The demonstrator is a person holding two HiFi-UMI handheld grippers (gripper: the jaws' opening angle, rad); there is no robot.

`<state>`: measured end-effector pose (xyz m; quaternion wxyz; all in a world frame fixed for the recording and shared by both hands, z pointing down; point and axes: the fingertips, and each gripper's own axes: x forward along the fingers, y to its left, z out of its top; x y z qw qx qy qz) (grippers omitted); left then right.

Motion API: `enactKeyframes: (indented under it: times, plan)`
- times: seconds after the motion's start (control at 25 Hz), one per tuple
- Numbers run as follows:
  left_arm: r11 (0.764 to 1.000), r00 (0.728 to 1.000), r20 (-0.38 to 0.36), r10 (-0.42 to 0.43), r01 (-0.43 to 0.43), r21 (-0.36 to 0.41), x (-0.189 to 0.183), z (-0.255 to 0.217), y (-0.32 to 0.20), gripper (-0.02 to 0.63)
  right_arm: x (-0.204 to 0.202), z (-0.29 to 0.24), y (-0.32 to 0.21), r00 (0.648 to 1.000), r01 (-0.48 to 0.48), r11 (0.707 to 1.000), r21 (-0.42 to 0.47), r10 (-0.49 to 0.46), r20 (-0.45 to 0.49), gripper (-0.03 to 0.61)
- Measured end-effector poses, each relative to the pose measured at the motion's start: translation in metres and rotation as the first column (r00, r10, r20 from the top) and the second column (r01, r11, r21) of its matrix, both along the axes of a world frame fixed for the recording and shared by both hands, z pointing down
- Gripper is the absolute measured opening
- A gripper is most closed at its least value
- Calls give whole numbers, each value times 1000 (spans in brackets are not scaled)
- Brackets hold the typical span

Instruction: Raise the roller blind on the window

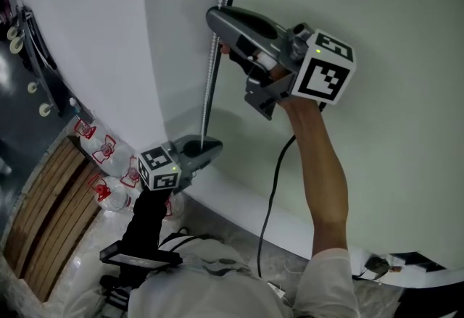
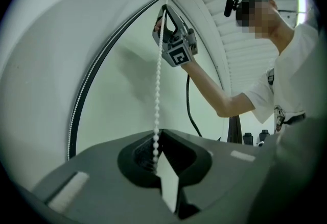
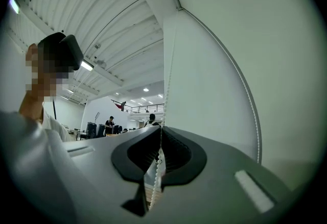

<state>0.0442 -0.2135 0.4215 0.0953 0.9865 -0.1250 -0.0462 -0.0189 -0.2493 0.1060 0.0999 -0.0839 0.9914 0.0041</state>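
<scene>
The bead chain [image 1: 209, 85] hangs taut and nearly vertical, and both grippers have hold of it. The right gripper [image 1: 217, 25] sits high on the chain. Its jaws are pressed together with the white beads pinched between the pads, and its own view shows the strand running down through the closed notch. The left gripper [image 1: 212, 144] takes the same strand well below the right one and points level at the wall. Its jaws are likewise closed, with the chain entering where the tips meet and gripped between them. The stretch of chain between the two grippers runs straight.

The roller blind [image 1: 377, 27] lies just right of the chain in the head view. It is a pale greenish sheet, lowered, reaching down to a white ledge [image 1: 290, 219] below the chain's lower end. Left of the chain stands a plain white wall [image 1: 87, 34]. In the left gripper view a second strand [image 2: 82, 95] of beads follows a dark seam to the left of the held chain.

A black cable [image 1: 272, 193] drops from the right gripper, to the right of the chain and beside the person's forearm. Far to the left of the chain, at the foot of the white wall, plastic bottles [image 1: 109, 157] with red labels lie beside a slatted wooden pallet [image 1: 47, 208].
</scene>
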Motion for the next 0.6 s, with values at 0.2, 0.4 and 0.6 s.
enactKeyframes:
  times: [0.2,0.4,0.6]
  plan:
    - [1000,1000,-18,10,-10,9,1,-8,-1,-2,-5,37,2,999,-2,999,-39,0,-51,11]
    - [1000,1000,-16,11,-11,17,0,-1,3,-2,-10,86,11,996,-4,996,-84,-3,-89,12]
    - [1000,1000,-20,9,-9,7,2,-18,-4,-2,-10,116,7,991,-4,989,-150,-16,-130,12]
